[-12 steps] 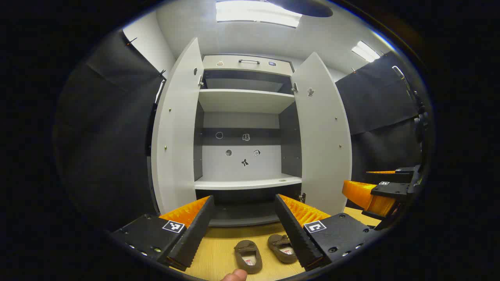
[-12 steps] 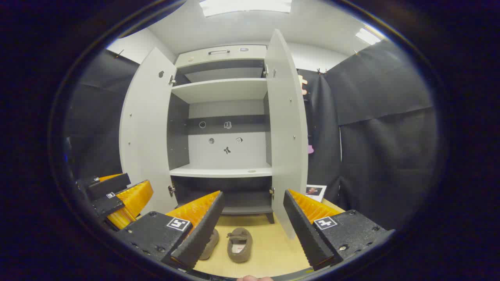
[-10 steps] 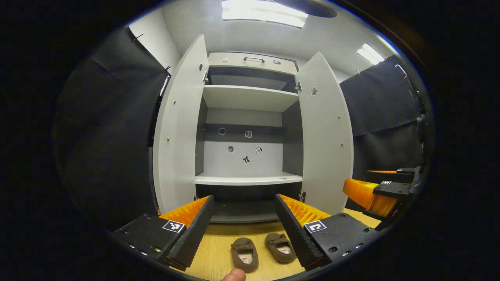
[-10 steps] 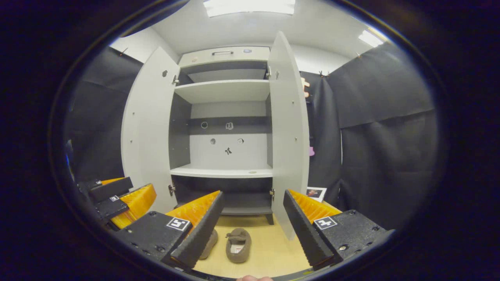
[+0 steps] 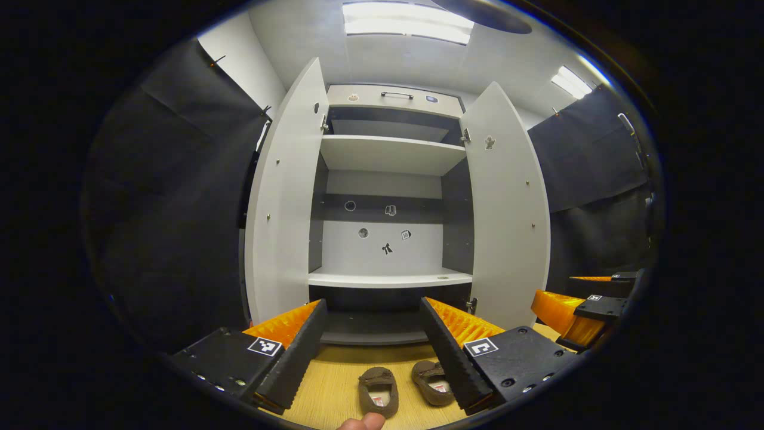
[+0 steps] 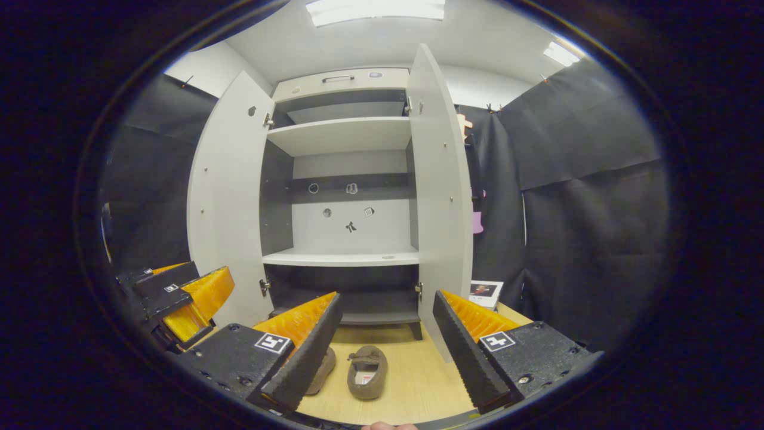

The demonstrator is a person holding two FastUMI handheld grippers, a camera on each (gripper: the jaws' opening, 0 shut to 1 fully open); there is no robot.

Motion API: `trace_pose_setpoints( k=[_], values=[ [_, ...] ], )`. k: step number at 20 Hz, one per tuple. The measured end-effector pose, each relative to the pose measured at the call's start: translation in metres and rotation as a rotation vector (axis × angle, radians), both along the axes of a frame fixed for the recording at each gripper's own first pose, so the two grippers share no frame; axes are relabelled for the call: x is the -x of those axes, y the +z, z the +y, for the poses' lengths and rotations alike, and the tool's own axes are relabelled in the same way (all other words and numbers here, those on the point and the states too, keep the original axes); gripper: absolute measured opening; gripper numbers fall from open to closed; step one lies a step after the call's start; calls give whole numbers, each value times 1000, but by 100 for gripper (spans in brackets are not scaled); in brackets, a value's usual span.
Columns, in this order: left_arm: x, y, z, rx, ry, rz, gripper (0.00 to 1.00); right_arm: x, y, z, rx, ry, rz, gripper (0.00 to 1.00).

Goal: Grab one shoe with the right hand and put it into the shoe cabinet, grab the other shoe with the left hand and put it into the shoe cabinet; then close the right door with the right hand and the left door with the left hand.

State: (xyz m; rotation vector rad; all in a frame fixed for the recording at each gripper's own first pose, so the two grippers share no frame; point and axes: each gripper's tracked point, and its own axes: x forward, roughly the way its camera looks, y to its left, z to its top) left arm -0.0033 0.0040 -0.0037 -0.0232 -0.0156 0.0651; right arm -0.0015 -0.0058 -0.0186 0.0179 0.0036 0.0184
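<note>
Two brown slippers lie side by side on the wooden floor before the white shoe cabinet (image 5: 388, 278). In the left gripper view the left shoe (image 5: 378, 390) sits between my fingers and the right shoe (image 5: 433, 382) is partly behind my right finger. My left gripper (image 5: 373, 343) is open above them. In the right gripper view the right shoe (image 6: 367, 371) lies between my fingers, the left shoe (image 6: 322, 370) partly hidden. My right gripper (image 6: 385, 340) is open and empty. Both cabinet doors (image 6: 439, 197) stand open.
The cabinet (image 6: 343, 257) has bare white shelves and a dark bottom compartment. The other gripper shows at the right edge (image 5: 588, 307) of the left gripper view and at the left edge (image 6: 179, 295) of the right gripper view. A small card (image 6: 484, 291) leans by the black cloth wall.
Both views shifted slightly; the cabinet and shoes slid a little right in the left gripper view. In the right gripper view the shoes look a bit nearer. Both grippers stay open.
</note>
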Motion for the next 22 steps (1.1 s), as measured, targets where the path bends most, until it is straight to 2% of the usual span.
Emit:
trace_pose_setpoints(
  k=[5, 22],
  values=[
    [0, -5, 10, -18, 30, 19, 95, 4, -2, -6, 10, -12, 2, 100],
    [-2, -10, 20, 7, 35, 37, 95, -4, -5, 7, 26, 5, 12, 100]
  ],
)
